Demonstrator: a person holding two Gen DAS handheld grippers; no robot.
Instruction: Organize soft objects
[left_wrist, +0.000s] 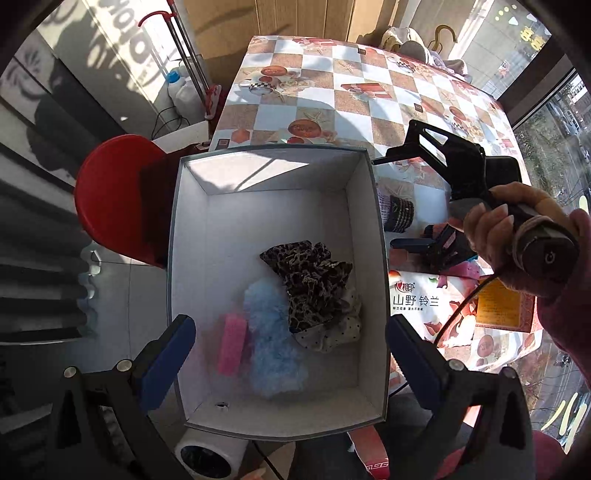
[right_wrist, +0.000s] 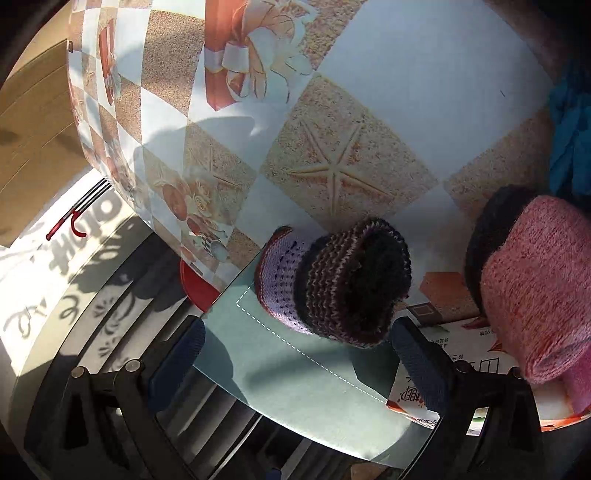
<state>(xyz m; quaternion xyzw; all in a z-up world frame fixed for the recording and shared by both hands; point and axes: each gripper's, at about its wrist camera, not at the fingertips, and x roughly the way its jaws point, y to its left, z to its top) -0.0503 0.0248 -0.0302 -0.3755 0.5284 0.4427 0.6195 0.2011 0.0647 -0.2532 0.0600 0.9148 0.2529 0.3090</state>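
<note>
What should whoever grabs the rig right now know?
Left tongs: open, empty, above the box.
Right tongs: open, empty, lined up on the knit roll lying on the table by the box edge.
Done: leopard scrunchie, dotted scrunchie, blue fluff and pink sponge are in the box.
Left: knit roll, then the pink knit piece to its right, resting on a tissue pack. Something teal sits farther right; unclear what.

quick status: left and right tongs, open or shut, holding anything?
Left tongs: open, empty, above the white box.
Right tongs: open, empty, the striped knit roll just ahead of them on the table.
</note>
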